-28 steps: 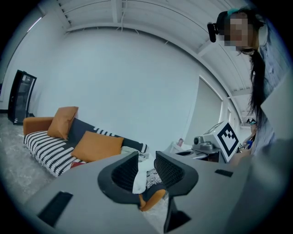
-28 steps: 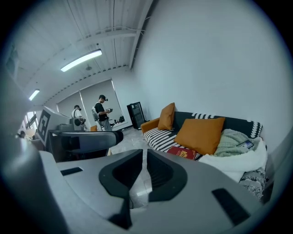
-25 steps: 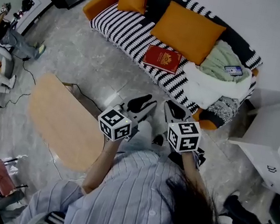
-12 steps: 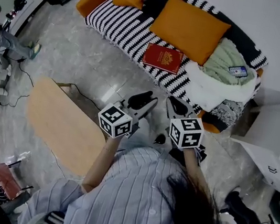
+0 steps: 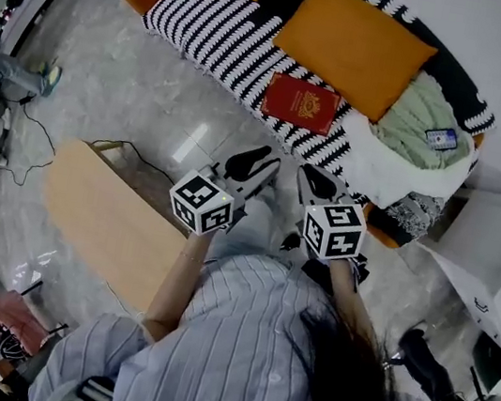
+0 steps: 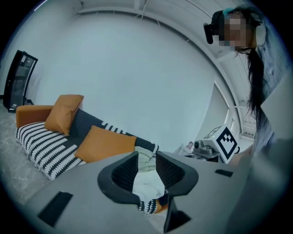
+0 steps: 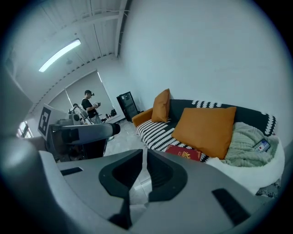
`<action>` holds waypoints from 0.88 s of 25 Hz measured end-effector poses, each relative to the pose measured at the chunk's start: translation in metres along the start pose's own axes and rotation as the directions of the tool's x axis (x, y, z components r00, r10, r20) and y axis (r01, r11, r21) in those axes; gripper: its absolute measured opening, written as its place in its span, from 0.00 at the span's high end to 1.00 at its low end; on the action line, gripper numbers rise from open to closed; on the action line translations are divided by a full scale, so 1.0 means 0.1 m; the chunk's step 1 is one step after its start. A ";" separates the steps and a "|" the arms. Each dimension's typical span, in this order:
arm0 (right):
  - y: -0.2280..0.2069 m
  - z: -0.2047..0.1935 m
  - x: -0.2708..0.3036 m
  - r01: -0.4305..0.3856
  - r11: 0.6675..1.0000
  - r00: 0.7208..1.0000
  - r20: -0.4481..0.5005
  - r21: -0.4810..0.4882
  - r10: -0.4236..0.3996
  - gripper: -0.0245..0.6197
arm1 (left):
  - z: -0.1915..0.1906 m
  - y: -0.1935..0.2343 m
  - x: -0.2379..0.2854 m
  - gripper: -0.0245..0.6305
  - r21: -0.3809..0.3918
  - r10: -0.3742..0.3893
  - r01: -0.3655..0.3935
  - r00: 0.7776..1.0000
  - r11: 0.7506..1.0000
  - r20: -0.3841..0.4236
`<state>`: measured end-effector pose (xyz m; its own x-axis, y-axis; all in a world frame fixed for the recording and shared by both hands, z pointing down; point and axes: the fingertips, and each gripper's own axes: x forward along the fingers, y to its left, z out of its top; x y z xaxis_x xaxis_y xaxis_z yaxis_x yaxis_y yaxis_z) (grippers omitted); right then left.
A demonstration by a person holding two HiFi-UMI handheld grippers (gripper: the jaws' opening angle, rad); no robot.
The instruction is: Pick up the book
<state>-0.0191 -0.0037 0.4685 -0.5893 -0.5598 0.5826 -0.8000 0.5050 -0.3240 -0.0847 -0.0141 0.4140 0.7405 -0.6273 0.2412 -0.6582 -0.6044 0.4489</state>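
Note:
A red book (image 5: 300, 103) with a gold emblem lies flat on the black-and-white striped sofa (image 5: 212, 31), in front of a big orange cushion (image 5: 352, 45). The right gripper view has the book (image 7: 183, 153) just beyond the jaws, to their right. My left gripper (image 5: 253, 159) and right gripper (image 5: 314, 179) hang side by side over the floor, short of the sofa's front edge and apart from the book. Both are shut with nothing in them. From the left gripper (image 6: 146, 157) I see a white blanket (image 6: 147, 185) past the jaws, not the book. The right gripper (image 7: 144, 157) shows only a thin slit.
A low wooden table (image 5: 109, 219) stands at my left. A white cabinet (image 5: 498, 255) stands to the right of the sofa. A white blanket (image 5: 399, 167), a green throw (image 5: 416, 118) and a phone (image 5: 442, 138) fill the sofa's right end. Cables (image 5: 47, 137) run over the floor at left.
The person has moved toward the sofa, carrying both grippers forward. The sofa and book now lie nearer the jaws. Both grippers stay shut and empty.

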 end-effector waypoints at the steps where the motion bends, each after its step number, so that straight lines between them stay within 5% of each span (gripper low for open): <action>1: 0.00 0.02 0.08 -0.002 1.000 1.000 -0.010 -0.003 0.002 0.90 | 0.01 0.11 0.02 0.77 -0.002 0.003 -0.003 1.000 1.000 -0.005; 13: -0.18 0.17 0.74 0.074 0.995 0.993 -0.102 0.070 -0.066 0.90 | -0.01 1.06 0.26 0.77 -0.033 -0.066 0.063 0.992 0.997 -0.110; 22: -0.33 0.41 0.97 0.184 0.978 0.981 -0.075 0.101 -0.177 0.90 | 0.17 1.46 0.42 0.77 -0.005 -0.145 0.146 0.982 0.989 -0.120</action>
<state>-0.0542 -0.1017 0.5050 -0.4287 -0.5896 0.6846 -0.9018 0.3246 -0.2851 -0.1522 -0.1366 0.4754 0.8391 -0.4693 0.2750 -0.5427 -0.6870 0.4833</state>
